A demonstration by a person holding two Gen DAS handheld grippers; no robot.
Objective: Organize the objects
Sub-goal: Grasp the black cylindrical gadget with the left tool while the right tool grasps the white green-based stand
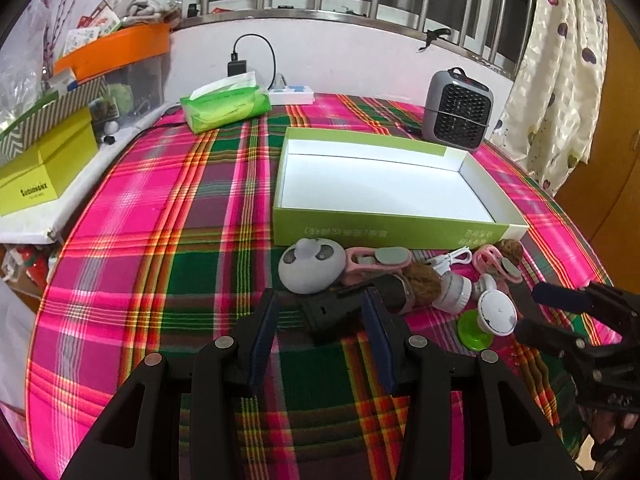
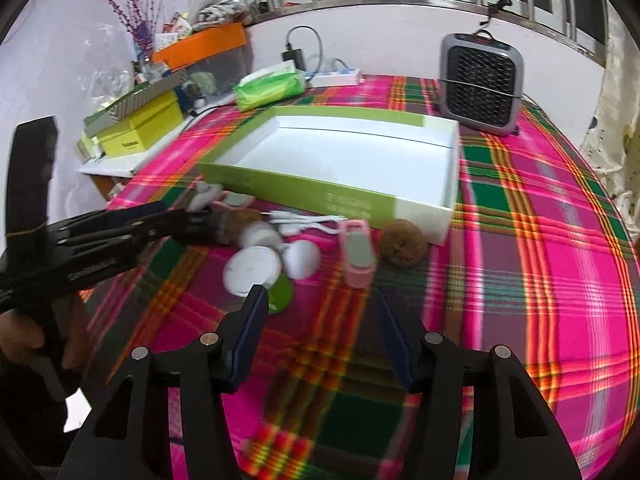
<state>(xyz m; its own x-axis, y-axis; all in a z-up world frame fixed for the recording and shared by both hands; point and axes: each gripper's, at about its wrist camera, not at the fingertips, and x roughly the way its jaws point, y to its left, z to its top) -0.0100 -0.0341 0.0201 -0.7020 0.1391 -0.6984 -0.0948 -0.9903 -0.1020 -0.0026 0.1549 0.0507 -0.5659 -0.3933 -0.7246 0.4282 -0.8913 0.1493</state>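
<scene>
An empty green box with a white inside (image 1: pixel 384 188) (image 2: pixel 344 160) lies on the plaid cloth. In front of it lies a cluster of small things: a grey round massager (image 1: pixel 310 266), pink clips (image 1: pixel 376 260) (image 2: pixel 358 254), brown fuzzy balls (image 1: pixel 424 280) (image 2: pixel 402 242), a white cable (image 1: pixel 448 258) (image 2: pixel 304 222), white round caps (image 1: pixel 496 312) (image 2: pixel 252 270), a green disc (image 1: pixel 472 330) and a black object (image 1: pixel 336 314). My left gripper (image 1: pixel 320 300) is open with the black object between its fingers. My right gripper (image 2: pixel 320 294) (image 1: pixel 536 308) is open and empty, just short of the pink clip.
A grey fan heater (image 1: pixel 458 110) (image 2: pixel 480 88) stands behind the box at the right. A green tissue pack (image 1: pixel 224 106) (image 2: pixel 270 86) and a white power strip (image 1: pixel 290 94) lie at the back. Yellow and orange boxes (image 1: pixel 44 168) crowd the left side shelf.
</scene>
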